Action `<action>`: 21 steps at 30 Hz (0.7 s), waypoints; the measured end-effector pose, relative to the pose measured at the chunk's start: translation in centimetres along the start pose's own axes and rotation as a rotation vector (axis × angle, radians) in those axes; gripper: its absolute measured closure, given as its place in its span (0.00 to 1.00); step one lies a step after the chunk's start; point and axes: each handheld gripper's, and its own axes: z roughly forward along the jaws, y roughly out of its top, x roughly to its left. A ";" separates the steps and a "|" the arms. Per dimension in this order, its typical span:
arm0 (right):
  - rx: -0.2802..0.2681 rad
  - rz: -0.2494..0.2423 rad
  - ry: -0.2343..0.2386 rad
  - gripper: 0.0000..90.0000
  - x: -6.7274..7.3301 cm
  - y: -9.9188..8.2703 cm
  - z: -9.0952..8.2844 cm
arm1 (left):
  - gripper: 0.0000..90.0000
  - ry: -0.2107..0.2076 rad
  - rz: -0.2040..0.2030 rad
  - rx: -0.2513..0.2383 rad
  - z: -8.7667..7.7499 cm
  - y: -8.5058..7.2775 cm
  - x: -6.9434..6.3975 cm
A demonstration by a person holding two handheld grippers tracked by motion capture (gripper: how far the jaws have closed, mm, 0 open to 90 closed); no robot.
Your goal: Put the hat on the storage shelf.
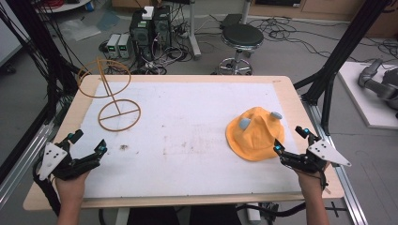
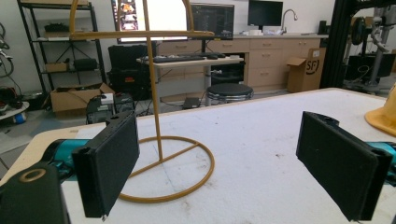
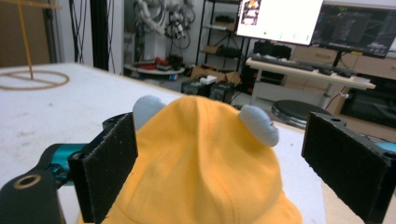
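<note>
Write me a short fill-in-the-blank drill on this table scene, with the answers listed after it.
1. The hat on the table is ____ in colour.
2. The wire stand sits nearer the ____ gripper.
3. Both the left gripper and the right gripper have their jaws ____.
4. The two small ears on the hat are ____.

Missing words: yellow; left; open; grey
</note>
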 end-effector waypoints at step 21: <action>0.173 0.011 -0.004 0.29 0.8 0.0 4.4 | 0.15 0.005 0.004 0.014 -0.1 -0.2 0.2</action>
